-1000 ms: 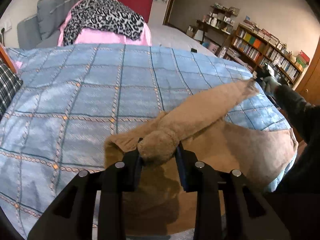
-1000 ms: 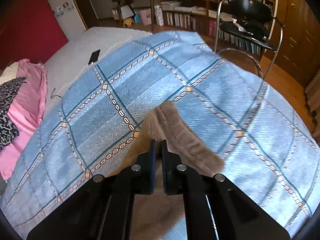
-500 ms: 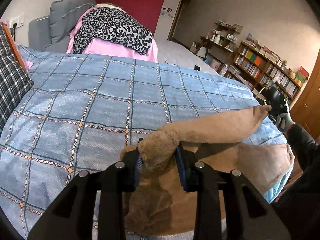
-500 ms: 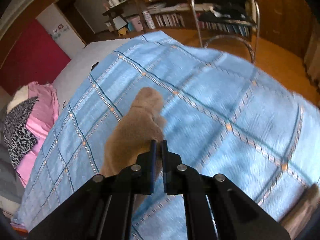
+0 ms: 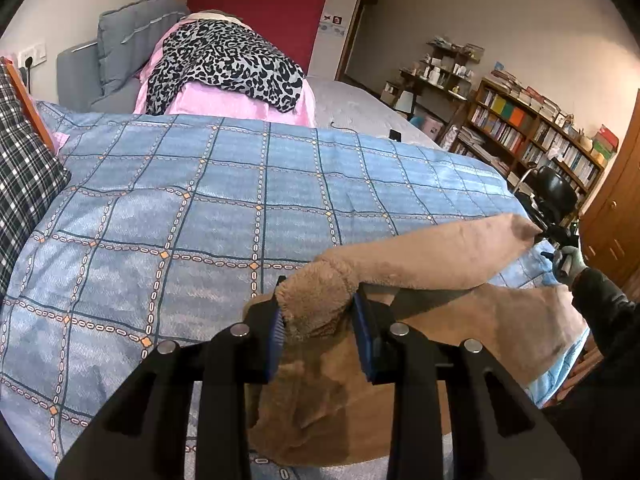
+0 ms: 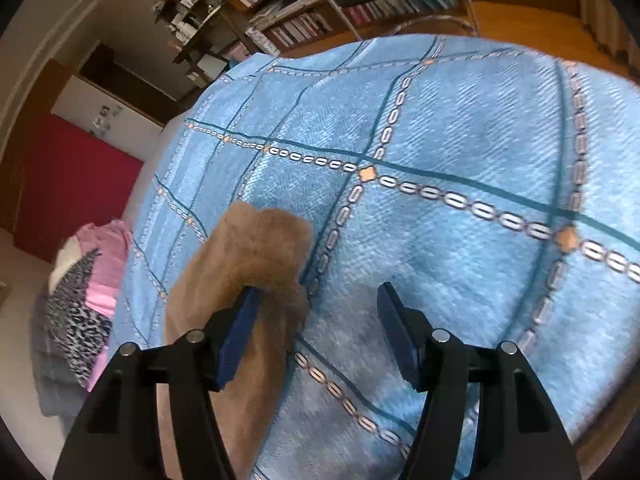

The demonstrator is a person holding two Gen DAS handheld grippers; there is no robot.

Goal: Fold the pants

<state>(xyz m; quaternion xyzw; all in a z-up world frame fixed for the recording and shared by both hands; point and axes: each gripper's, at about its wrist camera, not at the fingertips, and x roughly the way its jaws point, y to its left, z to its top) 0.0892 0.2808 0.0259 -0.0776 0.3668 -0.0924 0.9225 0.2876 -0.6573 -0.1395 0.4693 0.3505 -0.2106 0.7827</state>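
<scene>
Left tool is pinching a bunched fold of the tan fleece pants, fabric packed tight between both blue pads. Right tool has just been opening: jaws stand spread, the leg end of the pants lies against the inner face of its left pad, the right pad is clear of fabric with only bedspread under it. No pinch there.

Pants sit on the blue checked bedspread, at its near edge. In the left wrist view one leg runs from the left tool out toward the right edge of the bedspread, lifted above a flatter layer of the same garment that drapes over that edge. A gloved hand in a dark sleeve is just beyond that leg's end.

At the far end of the bedspread: pink cloth with a leopard-print piece on top. Plaid pillow at its left edge.
</scene>
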